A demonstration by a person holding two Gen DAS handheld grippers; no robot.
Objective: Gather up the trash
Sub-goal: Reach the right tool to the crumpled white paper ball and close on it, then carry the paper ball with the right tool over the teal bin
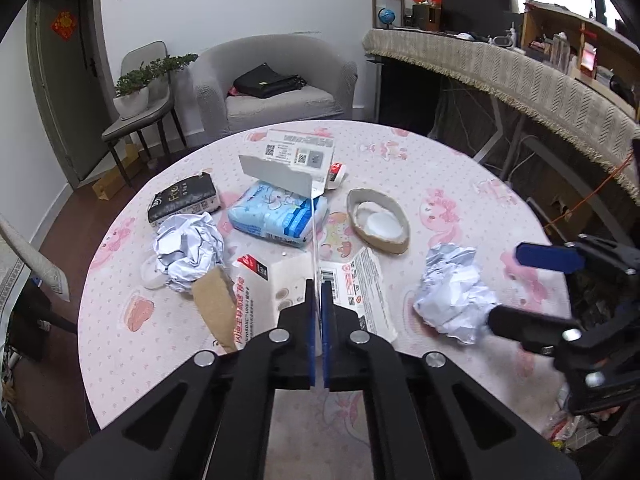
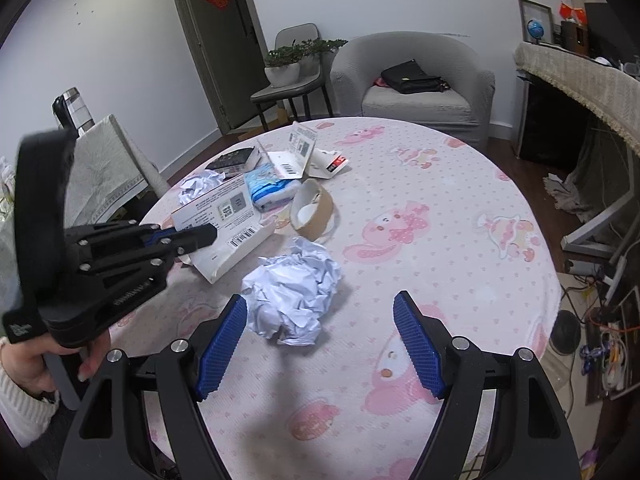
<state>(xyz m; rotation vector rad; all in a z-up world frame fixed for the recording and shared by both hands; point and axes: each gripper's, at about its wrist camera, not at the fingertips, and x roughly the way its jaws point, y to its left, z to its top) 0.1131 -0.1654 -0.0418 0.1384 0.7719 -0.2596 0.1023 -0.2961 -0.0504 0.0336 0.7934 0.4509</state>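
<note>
The right hand-held gripper [image 2: 320, 344] hangs spread just short of the crumpled paper ball [image 2: 294, 296], ready to close on it next. At ten o'clock, the left hand-held gripper [image 2: 200, 236] pinches the flattened carton [image 2: 224, 216] above the worktop [image 2: 440, 280].

A lived-in home, a sitting room by the look of it. A grey armchair [image 1: 276, 84] with a black bag [image 1: 269, 81] on its seat stands against a white wall, beside a chair [image 1: 140, 92] carrying potted plants [image 1: 134, 90]. A red paper charm [image 1: 64, 24] hangs on the door [image 1: 60, 80]. The round surface [image 1: 440, 168] wears a pink cartoon cloth, and a fringed runner [image 1: 520, 76] covers a long cluttered desk with a small globe [image 1: 387, 15].
</note>
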